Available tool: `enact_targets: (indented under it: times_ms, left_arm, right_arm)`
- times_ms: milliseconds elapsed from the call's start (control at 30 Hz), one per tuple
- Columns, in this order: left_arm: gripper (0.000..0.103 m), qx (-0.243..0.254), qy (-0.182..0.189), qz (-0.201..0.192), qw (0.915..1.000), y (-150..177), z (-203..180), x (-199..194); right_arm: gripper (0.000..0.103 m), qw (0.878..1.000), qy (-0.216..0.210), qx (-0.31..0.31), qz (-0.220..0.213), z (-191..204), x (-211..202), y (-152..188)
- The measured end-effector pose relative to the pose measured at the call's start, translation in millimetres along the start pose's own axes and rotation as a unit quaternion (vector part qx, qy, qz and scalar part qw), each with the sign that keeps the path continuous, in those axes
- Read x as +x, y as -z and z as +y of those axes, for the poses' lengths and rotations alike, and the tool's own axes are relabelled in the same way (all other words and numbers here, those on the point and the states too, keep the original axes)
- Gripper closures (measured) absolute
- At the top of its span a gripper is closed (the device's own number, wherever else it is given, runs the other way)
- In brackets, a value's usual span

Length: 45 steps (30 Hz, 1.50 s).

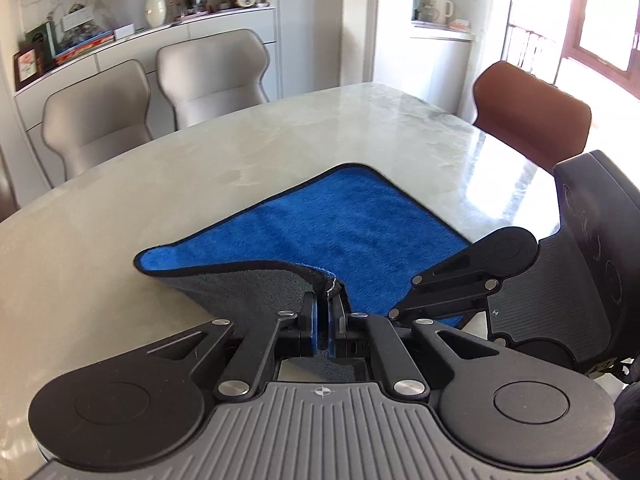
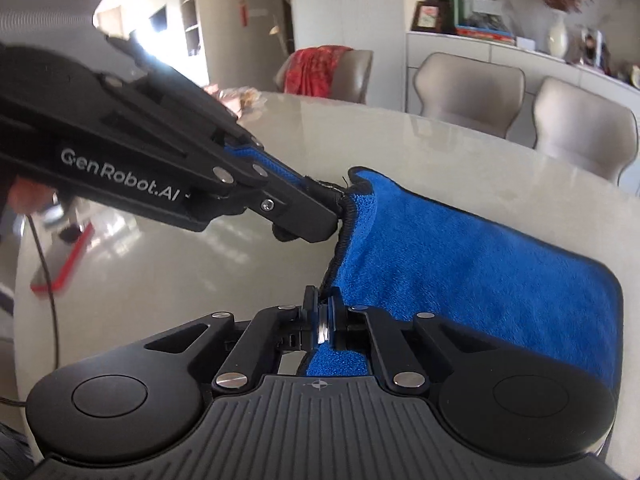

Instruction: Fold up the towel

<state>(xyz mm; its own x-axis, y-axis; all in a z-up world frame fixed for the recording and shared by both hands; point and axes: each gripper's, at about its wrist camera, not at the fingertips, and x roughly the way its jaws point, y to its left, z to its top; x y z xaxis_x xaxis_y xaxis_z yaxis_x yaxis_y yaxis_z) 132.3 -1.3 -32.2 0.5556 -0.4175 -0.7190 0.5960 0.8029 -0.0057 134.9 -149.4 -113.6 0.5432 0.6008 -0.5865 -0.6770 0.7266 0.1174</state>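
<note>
1. Across the pale marble table (image 1: 200,184) we have the blue towel (image 1: 340,224) spread, its far half lying flat while the near edge is lifted, so the grey underside shows.
2. We keep the chairs (image 1: 208,76) out of it; they sit pushed in at the far side.
3. Our left gripper (image 1: 324,312) is clamped on a near corner of the towel, pinching the black hem so the cloth cannot slip as we carry it over.
4. Our right gripper (image 2: 324,308) is likewise closed on the same near edge, just beside the left, so the hem rises evenly.
5. We judge the fold has only begun: the lifted edge must travel to the far hem.
</note>
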Motion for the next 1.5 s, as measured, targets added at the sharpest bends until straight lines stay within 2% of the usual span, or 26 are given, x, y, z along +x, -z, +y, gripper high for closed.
enact_targets:
  times_ms: [200,400,533,700,800,900,933,967,1167,1233,1400,1500]
  left_arm:
    - [0.099,0.048,0.044,-0.009,0.9978,-30,-26,21]
    - [0.099,0.097,0.096,0.000,0.9906,-56,-62,53]
    - [0.098,0.118,0.139,0.037,0.9825,-64,-86,90]
    - [0.093,0.105,0.158,0.074,0.9791,-57,-92,112]
    - [0.085,0.097,0.150,0.075,0.9811,-48,-78,105]
    - [0.069,0.088,0.130,0.076,0.9847,-37,-59,95]
    - [0.056,0.082,0.119,0.076,0.9865,-33,-51,91]
    - [0.050,0.078,0.115,0.075,0.9875,-31,-46,89]
    - [0.049,0.061,0.068,0.066,0.9936,-18,-6,81]
    - [0.049,0.053,0.044,0.074,0.9948,-12,7,91]
    - [0.049,0.035,-0.004,0.085,0.9958,-5,26,112]
    - [0.049,0.056,-0.034,0.077,0.9948,-3,26,118]
  right_arm:
    - [0.098,0.998,0.041,0.047,-0.018,-24,-31,5]
    - [0.098,0.992,0.072,0.100,-0.038,-48,-59,17]
    - [0.097,0.984,0.088,0.149,-0.033,-66,-69,37]
    - [0.096,0.971,0.088,0.221,0.001,-91,-64,67]
    - [0.095,0.969,0.094,0.229,0.018,-97,-59,78]
    - [0.093,0.970,0.099,0.219,0.025,-97,-58,80]
    - [0.093,0.971,0.101,0.217,0.026,-97,-58,79]
    - [0.092,0.971,0.103,0.216,0.028,-96,-58,80]
    - [0.077,0.975,0.138,0.174,0.022,-88,-61,74]
    - [0.076,0.976,0.147,0.160,0.025,-88,-59,71]
    - [0.073,0.971,0.147,0.188,0.032,-102,-59,70]
    - [0.069,0.965,0.148,0.213,0.028,-113,-62,72]
